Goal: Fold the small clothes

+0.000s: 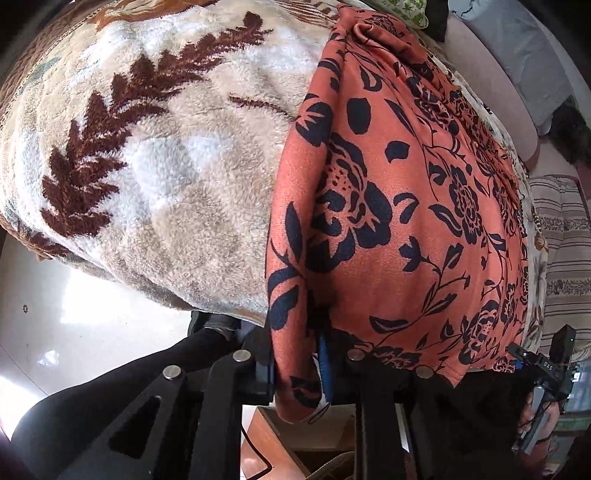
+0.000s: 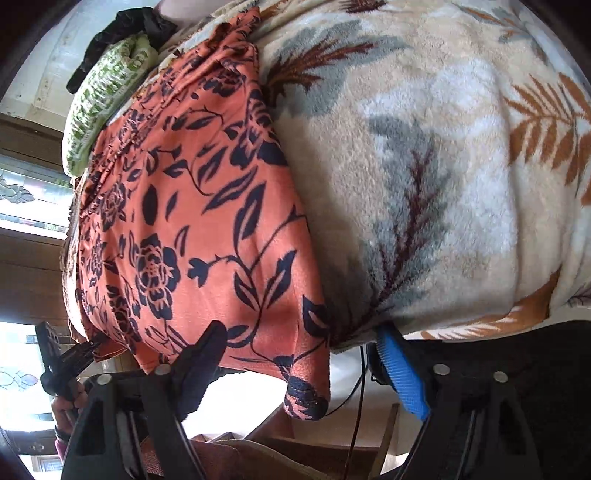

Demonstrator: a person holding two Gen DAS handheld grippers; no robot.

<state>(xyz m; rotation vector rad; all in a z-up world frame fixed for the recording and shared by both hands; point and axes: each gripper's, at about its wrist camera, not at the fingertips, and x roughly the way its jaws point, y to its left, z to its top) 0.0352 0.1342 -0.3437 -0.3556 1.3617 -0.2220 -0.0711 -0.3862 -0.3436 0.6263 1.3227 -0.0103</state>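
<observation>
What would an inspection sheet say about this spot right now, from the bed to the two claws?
Surface: fleece blanket, leaf pattern.
Job's things: orange floral cloth lying on the blanket, its near edge hanging over.
Clutter: green-print fabric and dark fabric behind it.
Grippers: left gripper shut on the cloth's corner; right gripper open, straddling the other corner.
Cables: thin black cable below the edge.
Surroundings: glossy floor, window.

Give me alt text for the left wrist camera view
The left hand-held gripper is shut on the near corner of an orange floral garment lying on a fleece leaf-print blanket.
</observation>
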